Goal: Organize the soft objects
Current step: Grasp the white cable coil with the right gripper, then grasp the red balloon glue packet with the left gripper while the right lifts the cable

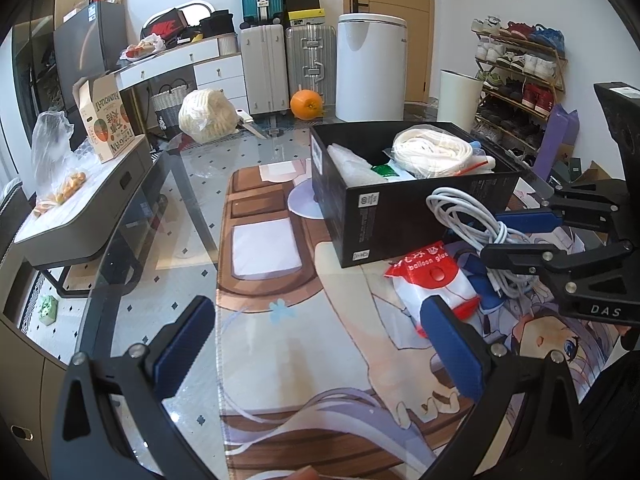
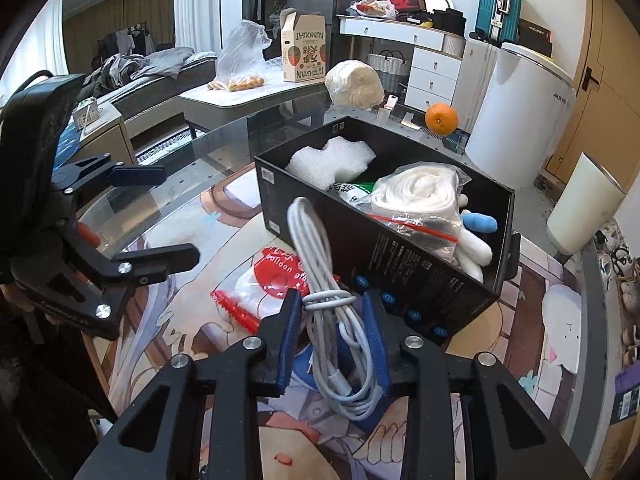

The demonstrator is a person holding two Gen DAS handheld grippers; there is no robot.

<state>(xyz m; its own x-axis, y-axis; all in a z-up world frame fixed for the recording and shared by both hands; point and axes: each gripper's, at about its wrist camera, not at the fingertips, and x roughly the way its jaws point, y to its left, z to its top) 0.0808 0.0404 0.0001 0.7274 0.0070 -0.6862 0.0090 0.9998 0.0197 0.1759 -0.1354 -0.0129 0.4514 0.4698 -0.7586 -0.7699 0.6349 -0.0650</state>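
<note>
My right gripper (image 2: 332,300) is shut on a coiled white cable (image 2: 316,248), its blue pads squeezing the bundle just above the printed mat. In the left wrist view the cable (image 1: 460,208) and the right gripper (image 1: 494,236) sit in front of the black box (image 1: 400,216). The box (image 2: 400,264) holds white foam (image 2: 328,164), a bagged white rope (image 2: 416,188) and a white and blue plush (image 2: 478,224). A red and white balloon glue packet (image 1: 432,276) lies on the mat beside the cable. My left gripper (image 1: 316,312) stands open over the mat with nothing between its fingers.
The printed mat (image 1: 280,280) covers a glass table (image 1: 192,184). A bagged white bundle (image 1: 206,114) and an orange (image 1: 306,104) sit at the table's far edge. A low side table (image 1: 80,200) with a kumquat carton stands to the left.
</note>
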